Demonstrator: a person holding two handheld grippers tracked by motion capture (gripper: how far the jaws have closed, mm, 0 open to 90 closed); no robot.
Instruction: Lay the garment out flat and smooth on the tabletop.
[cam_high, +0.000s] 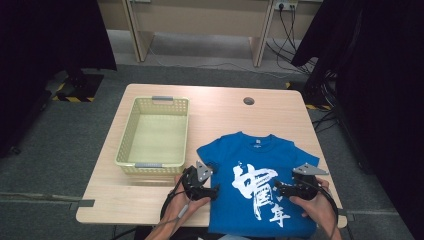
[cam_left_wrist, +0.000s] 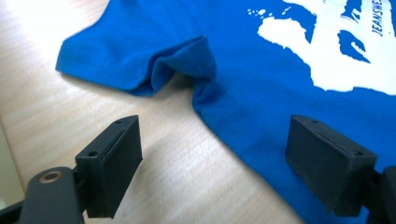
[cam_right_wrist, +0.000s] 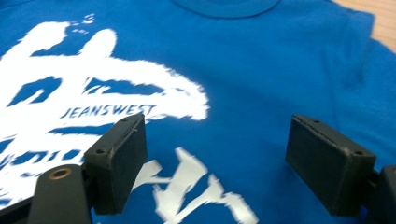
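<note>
A blue T-shirt with a big white print is laid flat, front up, on the near right part of the wooden table, collar pointing away from the person.

The left gripper is held at the shirt's left edge, just below the sleeve. Its jaws are spread wide with nothing pinched. In the left gripper view the shirt's side seam is seen running between the two jaws, bare wood under one and blue fabric under the other, and the folded-over sleeve is found just ahead of the tips. Whether the pads are actually brushing the cloth can't really be told from this angle, probably hovering just above.

The right gripper is held over the right half of the shirt, pointing inward toward the print. Its jaws are also spread wide, and nothing is gripped. In the right gripper view the white lettering is seen just ahead of one jaw, and the collar well beyond the tips.

A pale yellow-green plastic basket is parked beyond and to the outside of the left gripper, near but not touching the shirt.
</note>
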